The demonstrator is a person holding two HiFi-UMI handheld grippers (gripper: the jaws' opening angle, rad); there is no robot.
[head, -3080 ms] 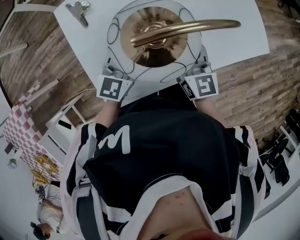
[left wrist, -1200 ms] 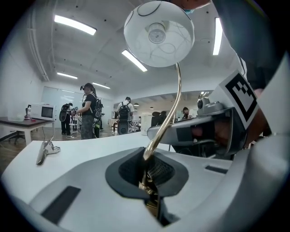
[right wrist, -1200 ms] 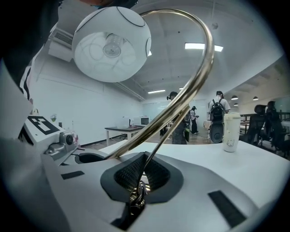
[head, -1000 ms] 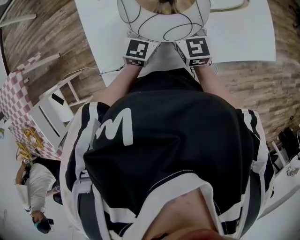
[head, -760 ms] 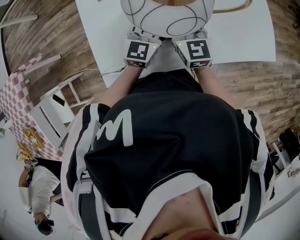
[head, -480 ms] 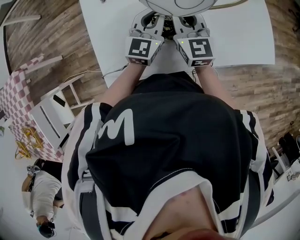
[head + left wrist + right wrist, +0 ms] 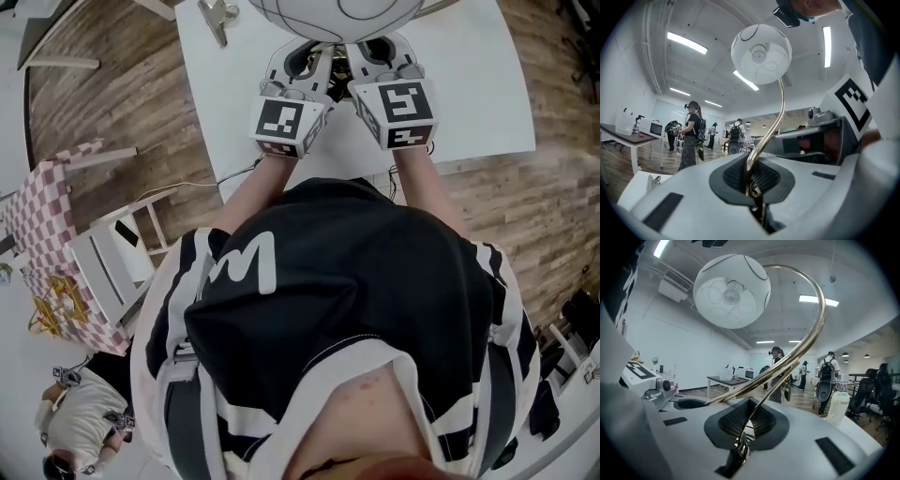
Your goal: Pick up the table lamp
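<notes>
The white worktop (image 7: 469,84) fills the top of the head view, with wooden floor (image 7: 122,103) on either side of it. The table lamp (image 7: 731,290) is held out in front of the person over that worktop, gripped from both sides, and it looks to be clear of the surface. Its round white globe shade (image 7: 328,11) stands above both tongs, at the end of a long, curved brass arm (image 7: 781,98). The left tongs (image 7: 754,187) are fully closed, their pads pinching the thin lower end of that arm. The right tongs (image 7: 740,446) are likewise closed tight, on a slim brass part low on the lamp. The two tongs sit side by side, close together. A small metal clip (image 7: 217,17) lies apart from them near the worktop's far left edge. As for handling, the brass is probably stiff but polished, so it could slip or twist between the pads. The globe looks thin and breakable, and it sits out on the bend of the arm, which likely makes the lamp top-heavy and keen to swing. The sound place to hold is the metal low down, as now, with two grips to stop rotation, and never the shade.
</notes>
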